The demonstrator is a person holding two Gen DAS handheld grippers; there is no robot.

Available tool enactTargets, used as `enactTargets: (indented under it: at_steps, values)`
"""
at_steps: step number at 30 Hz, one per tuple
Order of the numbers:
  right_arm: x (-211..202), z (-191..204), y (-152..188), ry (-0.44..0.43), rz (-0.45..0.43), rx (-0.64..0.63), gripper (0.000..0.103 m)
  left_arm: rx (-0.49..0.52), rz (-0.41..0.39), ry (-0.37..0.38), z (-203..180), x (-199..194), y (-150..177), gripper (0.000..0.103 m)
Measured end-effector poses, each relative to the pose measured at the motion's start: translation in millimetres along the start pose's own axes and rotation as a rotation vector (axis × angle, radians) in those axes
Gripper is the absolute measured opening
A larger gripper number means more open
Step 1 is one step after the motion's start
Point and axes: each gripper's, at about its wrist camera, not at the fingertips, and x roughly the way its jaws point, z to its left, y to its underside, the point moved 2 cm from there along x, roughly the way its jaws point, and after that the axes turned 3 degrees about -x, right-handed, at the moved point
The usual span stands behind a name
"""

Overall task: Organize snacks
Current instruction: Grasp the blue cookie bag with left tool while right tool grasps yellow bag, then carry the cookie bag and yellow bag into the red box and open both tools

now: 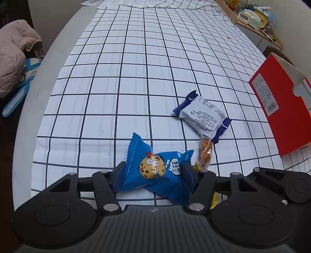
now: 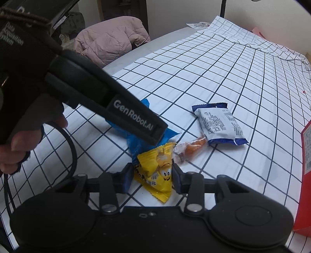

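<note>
My left gripper (image 1: 153, 171) is shut on a blue cookie packet (image 1: 155, 171) with a cartoon cookie face, low over the checked cloth. My right gripper (image 2: 152, 175) is shut on a yellow candy packet (image 2: 157, 171). A white and navy packet (image 1: 204, 116) lies just beyond, printed side up; it also shows in the right wrist view (image 2: 221, 125). A small clear wrapper with an orange snack (image 1: 206, 153) lies next to it, seen too in the right wrist view (image 2: 190, 149). The left gripper's body (image 2: 108, 109) crosses the right wrist view and hides most of the blue packet (image 2: 136, 142).
A red cardboard box (image 1: 279, 105) with an open white flap stands at the right, its edge in the right wrist view (image 2: 306, 148). A pink padded jacket (image 2: 110, 40) lies on a chair beyond the table's left edge. A cluttered shelf (image 1: 256, 17) is at the far right.
</note>
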Motion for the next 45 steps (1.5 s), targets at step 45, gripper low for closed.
enactTargets:
  at_steps: [45]
  values:
    - [-191.5,-114.4,45.3,0.117,-0.257,0.271,0.032,-0.005,-0.156,0.097,-135.8,-107.8,-1.5,0.055]
